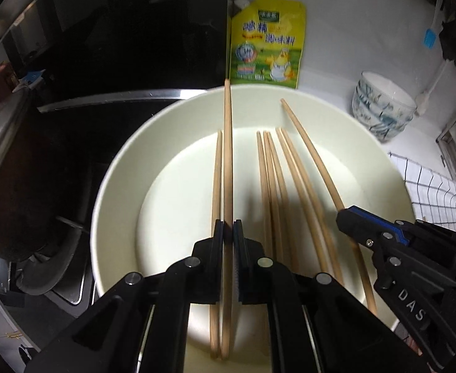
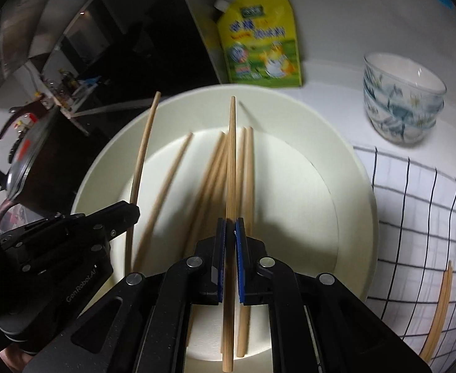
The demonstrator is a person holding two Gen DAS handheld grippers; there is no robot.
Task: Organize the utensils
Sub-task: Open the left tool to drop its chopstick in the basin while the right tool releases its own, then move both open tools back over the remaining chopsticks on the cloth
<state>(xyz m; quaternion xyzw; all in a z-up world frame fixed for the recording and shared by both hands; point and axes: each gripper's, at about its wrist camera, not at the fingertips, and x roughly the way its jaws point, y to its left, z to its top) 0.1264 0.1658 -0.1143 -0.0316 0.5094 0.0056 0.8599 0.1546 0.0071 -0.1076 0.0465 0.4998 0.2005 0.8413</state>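
Holding: my left tool (image 1: 228,227) is clamped on one chopstick (image 1: 228,155), which points away from me past the far rim of the basin; my right tool (image 2: 230,227) grips another chopstick (image 2: 230,186) the same way, its tip raised over the basin.
Basin: a wide cream basin (image 1: 116,186) sits under both tools, and the loose chopsticks (image 1: 277,192) lie on its floor, fanned out side by side.
Neighbour stick: one loose chopstick (image 1: 217,171) lies just beside the one in my left tool.
In the way: my right tool shows at the right of the left view (image 1: 346,216), low over the basin's near right rim, close to the outermost stick there; my left tool shows at the left of the right view (image 2: 131,209).
Sorted pair: two chopsticks (image 2: 441,310) lie together on the checked cloth (image 2: 414,202), right of the basin.
Behind: a yellow seasoning pouch (image 1: 267,46) stands against the wall just past the basin.
Right side: stacked patterned bowls (image 1: 380,105) stand near the cloth; a blue-headed brush (image 1: 430,37) hangs on the wall.
Left side: a dark stove top with a pan (image 1: 19,186).
Surface: white counter (image 1: 337,71), dim kitchen.
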